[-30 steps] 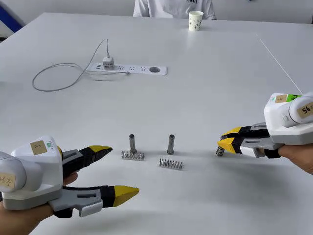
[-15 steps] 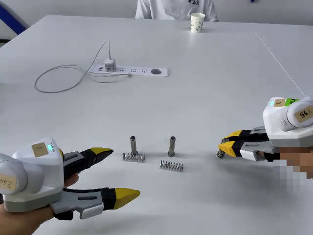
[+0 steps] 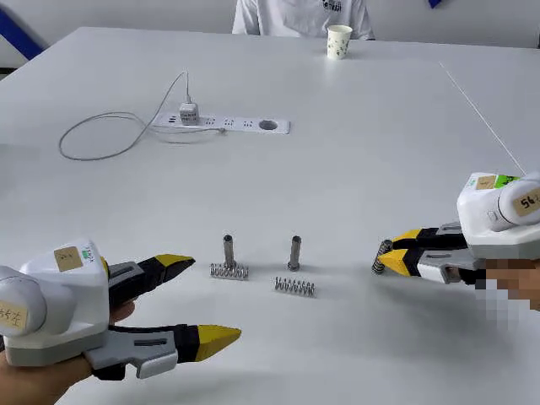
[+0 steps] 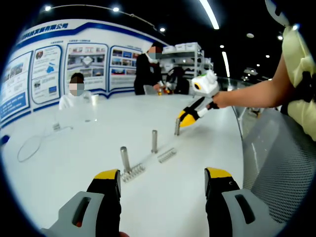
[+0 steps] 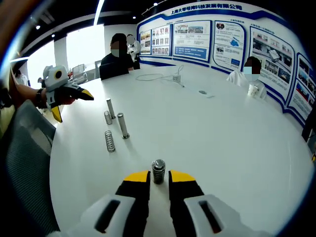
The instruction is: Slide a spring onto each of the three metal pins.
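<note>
Reaching in from the right side, the right gripper [image 5: 159, 178] has its two yellow-tipped jaws narrow, only a little apart. Just at the front of the tips, between them, stands the sprung pin [image 5: 158, 170]. It is a short metal pin, upright on the table [image 3: 380, 152], with a spring coiled around it. In the right gripper view a thin dark gap shows on each side of the coil, so I cannot say that the jaws press it. In the head view the tips are just beside this pin, low over the table.

The left gripper [image 3: 198, 297] is at the near left, held in a hand [image 3: 25, 384], with its jaws spread wide. It points towards the pins but is well apart from them.

Between the two grippers stand two bare pins, both upright. The left pin [image 3: 229, 251] has the first loose spring [image 3: 229, 271] lying flat just beside its base, on the near side; whether they touch I cannot tell. The middle pin [image 3: 294, 251] has the second loose spring [image 3: 294, 286] lying flat near it, a little apart, also on the near side.

Further back on the table lies a white power strip [image 3: 221, 121] with a charger [image 3: 187, 110] plugged in and a white cable [image 3: 93, 143] looping to the left. Near the far edge stands a paper cup [image 3: 338, 40], and behind it sits a person [image 3: 299, 13] in a white shirt.
</note>
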